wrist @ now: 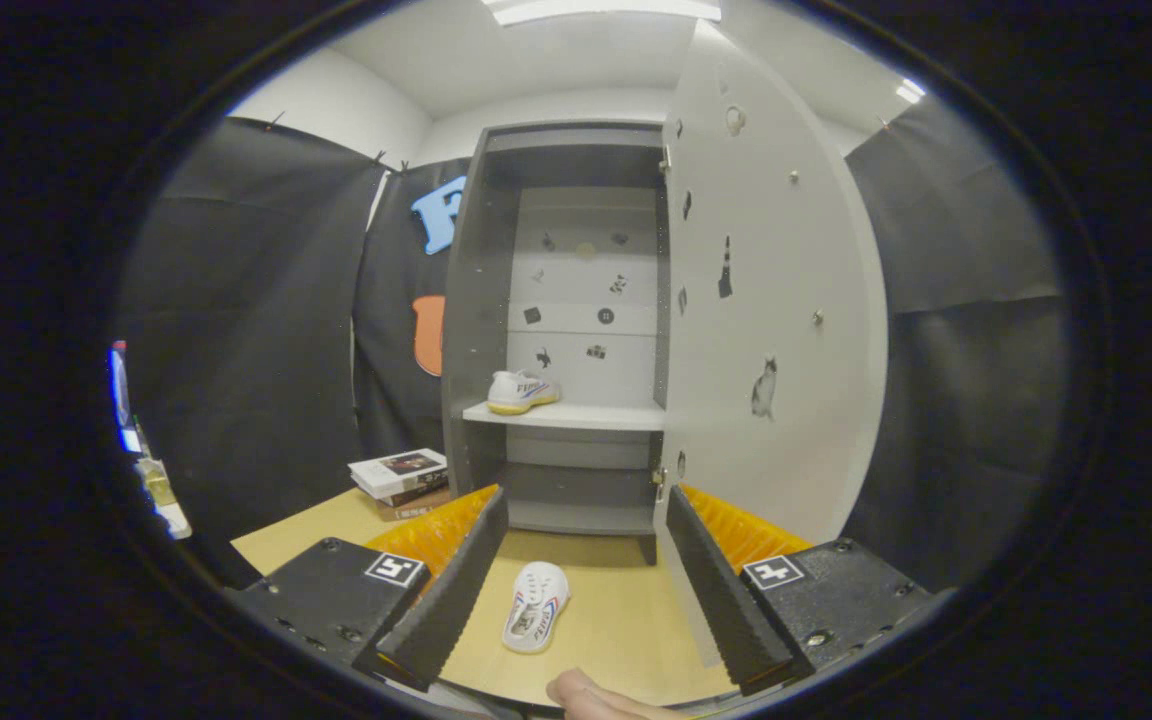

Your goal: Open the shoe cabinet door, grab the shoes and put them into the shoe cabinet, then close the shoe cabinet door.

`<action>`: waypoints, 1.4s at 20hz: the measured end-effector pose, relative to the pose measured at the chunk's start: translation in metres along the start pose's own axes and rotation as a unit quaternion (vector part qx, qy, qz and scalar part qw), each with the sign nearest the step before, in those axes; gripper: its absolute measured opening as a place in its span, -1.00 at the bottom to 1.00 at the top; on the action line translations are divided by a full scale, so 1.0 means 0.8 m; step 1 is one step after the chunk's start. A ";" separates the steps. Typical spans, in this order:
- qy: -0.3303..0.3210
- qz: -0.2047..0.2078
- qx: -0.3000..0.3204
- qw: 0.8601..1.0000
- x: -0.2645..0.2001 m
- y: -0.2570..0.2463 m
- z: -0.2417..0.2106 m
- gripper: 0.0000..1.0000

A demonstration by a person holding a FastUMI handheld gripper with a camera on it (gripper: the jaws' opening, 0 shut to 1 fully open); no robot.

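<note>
Grey cabinet's white door (776, 330) stands open, one white sneaker (522, 391) shelved. Jaws wide apart, empty, above the second white sneaker (536, 606) on the wooden worktop (626, 620). Next, I'd judge: drop and clamp it.

The tongs (576, 575) are held level and point straight ahead, their two fingers (451, 590) spread wide apart in a V that widens toward the camera. Neither finger presses on anything; the gap between them is free of any grip. Each finger shows a ribbed inner face, and each is carried on a blocky mount with a square marker on top. Both mounts sit at about the same height, so the tongs are not rolled to either side. Behind the fingers, close under the camera, a fingertip of the person's hand (601, 697) pokes forward, bare and relaxed.
</note>
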State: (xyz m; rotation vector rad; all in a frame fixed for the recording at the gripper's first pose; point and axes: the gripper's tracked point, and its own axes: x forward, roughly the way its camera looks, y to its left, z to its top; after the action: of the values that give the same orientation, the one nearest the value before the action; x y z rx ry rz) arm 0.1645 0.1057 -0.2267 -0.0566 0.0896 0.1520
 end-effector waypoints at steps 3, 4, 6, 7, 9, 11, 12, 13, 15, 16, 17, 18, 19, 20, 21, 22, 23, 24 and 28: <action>0.005 0.008 0.009 1.000 0.021 0.019 -0.031 1.00; 0.007 0.010 0.010 1.000 0.030 0.025 -0.044 1.00; 0.015 0.012 0.003 1.000 0.048 0.038 -0.073 1.00; 0.021 0.011 -0.001 1.000 0.059 0.043 -0.089 1.00; 0.039 0.023 -0.005 0.999 0.076 0.062 -0.125 1.00; 0.062 0.032 -0.007 0.998 0.093 0.076 -0.163 1.00; 0.078 0.041 -0.008 0.996 0.100 0.086 -0.183 1.00; 0.093 0.053 -0.008 0.994 0.106 0.097 -0.202 1.00; 0.118 0.051 -0.008 0.992 0.124 0.102 -0.235 1.00; 0.128 0.045 -0.005 0.991 0.134 0.103 -0.249 1.00; 0.138 0.039 0.001 0.990 0.145 0.104 -0.262 1.00; 0.152 0.031 0.013 0.988 0.156 0.104 -0.278 1.00; 0.164 0.025 0.025 0.986 0.166 0.104 -0.289 1.00; 0.177 0.021 0.041 0.983 0.175 0.105 -0.302 1.00; 0.191 0.019 0.058 0.980 0.183 0.107 -0.314 1.00; 0.210 0.009 0.072 0.975 0.190 0.107 -0.330 1.00; 0.226 0.003 0.085 0.970 0.194 0.107 -0.342 0.95; 0.232 0.001 0.100 0.968 0.199 0.110 -0.345 0.92; 0.251 -0.014 0.144 0.957 0.219 0.112 -0.360 0.61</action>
State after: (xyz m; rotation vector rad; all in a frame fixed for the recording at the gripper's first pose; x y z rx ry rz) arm 0.2987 0.2022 -0.5341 0.1965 0.6169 0.0929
